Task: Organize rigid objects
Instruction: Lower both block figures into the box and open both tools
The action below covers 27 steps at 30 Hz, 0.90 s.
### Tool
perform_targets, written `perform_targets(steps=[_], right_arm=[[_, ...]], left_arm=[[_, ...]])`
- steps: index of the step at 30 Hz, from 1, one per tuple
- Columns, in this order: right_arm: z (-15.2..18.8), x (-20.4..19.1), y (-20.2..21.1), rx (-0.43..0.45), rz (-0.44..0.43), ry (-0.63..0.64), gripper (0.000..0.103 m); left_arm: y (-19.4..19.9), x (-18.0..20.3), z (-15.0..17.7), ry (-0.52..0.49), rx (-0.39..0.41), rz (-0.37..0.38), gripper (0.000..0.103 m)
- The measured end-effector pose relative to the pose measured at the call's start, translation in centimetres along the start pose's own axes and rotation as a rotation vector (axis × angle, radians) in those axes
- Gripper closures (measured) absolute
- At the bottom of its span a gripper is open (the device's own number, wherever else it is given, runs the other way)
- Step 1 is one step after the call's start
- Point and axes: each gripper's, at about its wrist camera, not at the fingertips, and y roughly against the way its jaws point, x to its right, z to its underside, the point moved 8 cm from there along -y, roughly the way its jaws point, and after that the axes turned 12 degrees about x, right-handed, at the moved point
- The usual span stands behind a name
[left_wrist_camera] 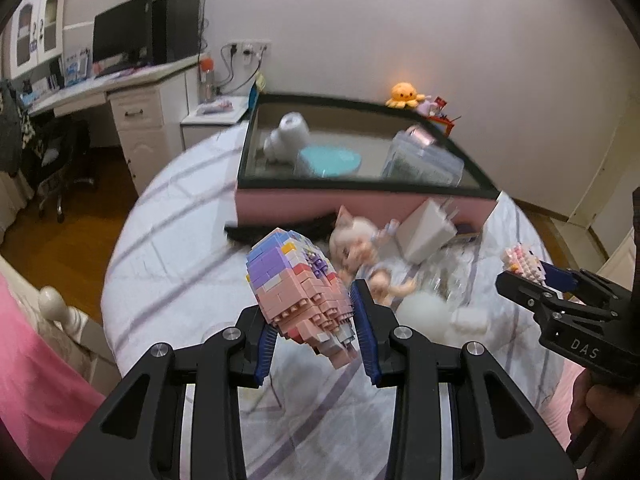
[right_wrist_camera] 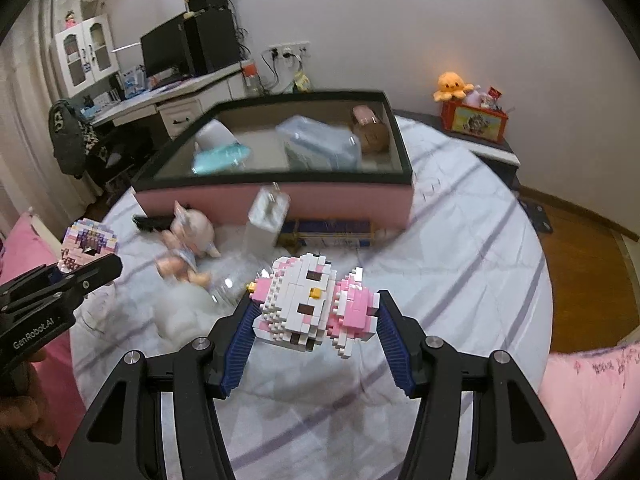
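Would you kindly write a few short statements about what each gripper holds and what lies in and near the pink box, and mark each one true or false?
1. The left gripper holds a pink and purple brick figure. True.
2. The right gripper is open with nothing between its fingers. False: it is shut on a white and pink brick figure.
3. The pink box holds nothing. False: a teal item and a clear container lie inside.
4. A doll lies on the bed in front of the box. True.
5. The white charger lies inside the box. False: it leans against the box's outer front wall.
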Motion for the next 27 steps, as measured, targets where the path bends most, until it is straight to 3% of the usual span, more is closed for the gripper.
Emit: perform_targets(steps=[8, 14, 20, 27], right_arm=[[-8.2, -0.7, -0.8, 0.114, -0.040, 0.045, 0.044], [-14.3, -0.6, -5.4, 0.132, -0.076, 0.034, 0.044], [-16.0, 0.1, -11.6, 0.067, -0.057, 0.038, 0.044], [-14.9, 1.4, -17.0, -0.030, -0.040, 0.029, 0.044]], left_arm=[[-0.9, 0.4, -7.5, -0.042, 0.105, 0.024, 0.067], [-4.9, 0.7, -13.4, -0.067, 0.146, 0.039, 0.067], [-11.4, 1.5, -16.3, -0.061, 0.106, 0.064, 0.067], [-18.1, 1.4, -15.7, -0.037, 0.013, 0.060, 0.067]])
